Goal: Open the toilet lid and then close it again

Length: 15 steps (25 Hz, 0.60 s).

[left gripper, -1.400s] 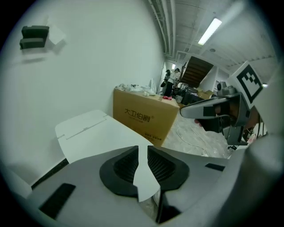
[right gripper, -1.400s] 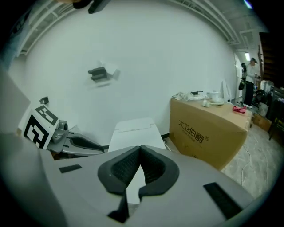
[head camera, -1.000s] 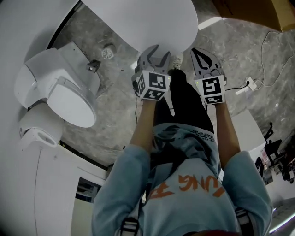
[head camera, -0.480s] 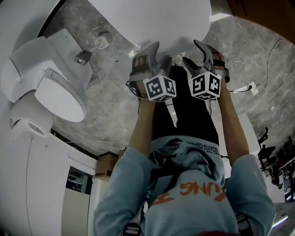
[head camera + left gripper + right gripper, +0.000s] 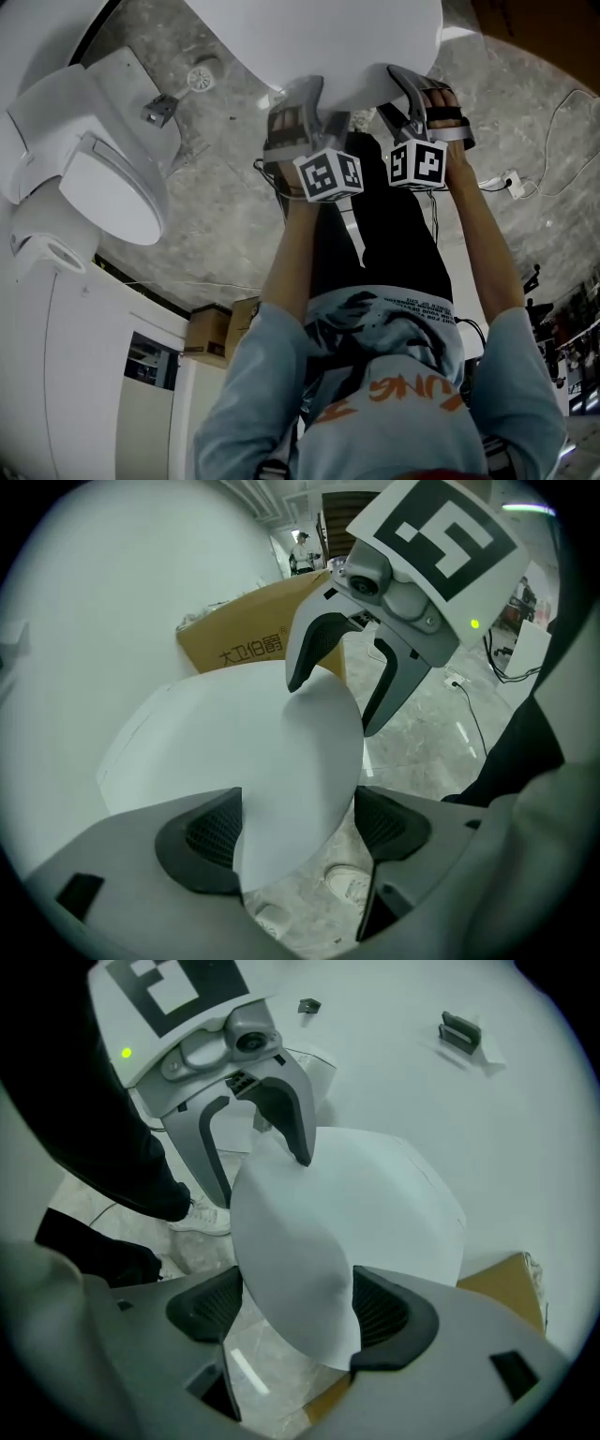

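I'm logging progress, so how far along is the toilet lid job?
Nothing is done yet: the toilet lid looks down. In hand: the left tongs and right tongs, just opened, straddle its front edge without clamping. Left: lift it, then close it.

1. A cardboard box [image 5: 262, 639] is sitting well beyond the left fingers [image 5: 202, 836].
2. A white shoe [image 5: 347, 885] is standing on the grey marbled floor [image 5: 422, 733] below those fingers.
3. A second toilet [image 5: 103, 178] is standing well off to their left.
4. A round floor drain [image 5: 201, 78] is lying between it and them.
5. A white plug block [image 5: 511, 180] is lying right of the right fingers [image 5: 405, 82].
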Tool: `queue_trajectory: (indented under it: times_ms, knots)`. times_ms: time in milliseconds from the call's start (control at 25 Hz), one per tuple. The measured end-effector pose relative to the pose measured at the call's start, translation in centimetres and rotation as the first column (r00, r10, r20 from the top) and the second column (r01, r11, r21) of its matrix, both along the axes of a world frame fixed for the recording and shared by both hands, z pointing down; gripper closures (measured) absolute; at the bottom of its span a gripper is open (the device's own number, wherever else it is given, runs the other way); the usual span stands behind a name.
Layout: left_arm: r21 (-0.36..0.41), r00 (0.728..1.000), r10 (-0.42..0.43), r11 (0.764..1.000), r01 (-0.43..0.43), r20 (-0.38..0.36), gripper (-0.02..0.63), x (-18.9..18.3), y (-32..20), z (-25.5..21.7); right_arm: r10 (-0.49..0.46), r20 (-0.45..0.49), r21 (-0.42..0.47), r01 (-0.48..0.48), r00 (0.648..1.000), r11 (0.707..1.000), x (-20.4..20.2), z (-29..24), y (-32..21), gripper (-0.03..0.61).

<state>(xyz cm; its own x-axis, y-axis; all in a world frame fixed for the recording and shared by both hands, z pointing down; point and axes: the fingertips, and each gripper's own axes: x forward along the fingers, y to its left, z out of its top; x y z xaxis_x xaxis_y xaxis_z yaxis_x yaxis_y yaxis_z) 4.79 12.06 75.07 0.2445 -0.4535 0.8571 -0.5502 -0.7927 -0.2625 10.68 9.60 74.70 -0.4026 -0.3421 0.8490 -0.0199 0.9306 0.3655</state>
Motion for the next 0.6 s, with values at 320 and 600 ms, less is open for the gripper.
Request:
queue_trajectory:
  times_ms: [320,600]
  knots:
    - [0.018,0.999,-0.033,0.999,0.033,0.01,0.245,0.4,-0.2,-0.3,-0.067,-0.054,0.035,0.069,0.996,0.997,0.1,-0.4,0.2,0.213]
    - [0.044,0.998,-0.066,0.997,0.066,-0.011,0.244,0.4,-0.4,-2.1,-0.008,-0.013,0.026,0.009,1.0,1.0,0.3,-2.7,-0.1,0.218]
